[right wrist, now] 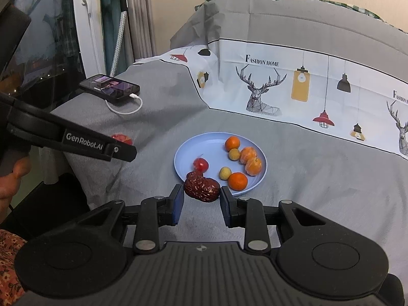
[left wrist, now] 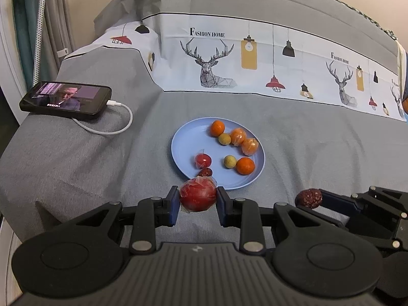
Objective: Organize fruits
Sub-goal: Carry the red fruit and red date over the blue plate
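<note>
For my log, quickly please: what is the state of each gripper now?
Left gripper: closed on the wrapped red fruit.
Right gripper: closed on the wrinkled dark red date.

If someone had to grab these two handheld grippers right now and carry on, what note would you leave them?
Left gripper: shut on a wrapped red fruit, held just short of the blue plate.
Right gripper: shut on a wrinkled red date, also at the plate's near edge.
Done: the plate already holds four oranges, two small yellowish fruits, a small wrapped red fruit and another date.
Left: probably set both held fruits on the plate.
</note>
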Demonstrator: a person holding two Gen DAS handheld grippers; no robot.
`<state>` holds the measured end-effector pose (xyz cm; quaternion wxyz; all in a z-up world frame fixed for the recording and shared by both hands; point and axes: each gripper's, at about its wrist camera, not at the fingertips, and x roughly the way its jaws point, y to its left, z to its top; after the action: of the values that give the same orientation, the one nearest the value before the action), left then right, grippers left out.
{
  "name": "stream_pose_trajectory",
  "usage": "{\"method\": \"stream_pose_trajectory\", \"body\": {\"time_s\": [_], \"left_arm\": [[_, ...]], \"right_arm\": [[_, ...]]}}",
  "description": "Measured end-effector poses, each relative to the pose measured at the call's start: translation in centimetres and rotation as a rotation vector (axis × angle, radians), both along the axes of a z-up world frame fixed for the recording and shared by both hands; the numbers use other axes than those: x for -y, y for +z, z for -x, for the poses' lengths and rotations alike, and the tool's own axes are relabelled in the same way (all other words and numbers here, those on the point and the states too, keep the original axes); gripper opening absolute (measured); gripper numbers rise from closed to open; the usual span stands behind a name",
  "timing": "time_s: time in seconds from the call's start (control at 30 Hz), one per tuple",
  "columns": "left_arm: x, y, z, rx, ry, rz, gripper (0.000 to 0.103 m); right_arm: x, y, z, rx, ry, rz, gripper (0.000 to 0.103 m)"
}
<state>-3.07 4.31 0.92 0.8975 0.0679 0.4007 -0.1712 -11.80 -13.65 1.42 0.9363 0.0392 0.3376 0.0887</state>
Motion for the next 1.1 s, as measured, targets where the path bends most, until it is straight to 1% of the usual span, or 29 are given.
{"method": "stream_pose_trajectory", "body": {"time_s": [0.57,0.8,1.1], "left_arm": [[0.8,-0.8,-3.2,-0.023,0.001,-0.011,0.033],[2.2,-1.2,-5.6,-0.022,-0.01,-0.022,0.033],[4.2,-2.5,-9.4,-0.048,-0.019,-0.049,0.033]], "right_arm": [[0.5,-1.7,-2.5,-0.059,-0.027,-0.008,0.032],[1.0,-2.8,-5.0,-0.08,-0.048,-0.012,0.032],[2.0,-4.2,-9.0,-0.09,-0.066,-0.025,0.032]]}}
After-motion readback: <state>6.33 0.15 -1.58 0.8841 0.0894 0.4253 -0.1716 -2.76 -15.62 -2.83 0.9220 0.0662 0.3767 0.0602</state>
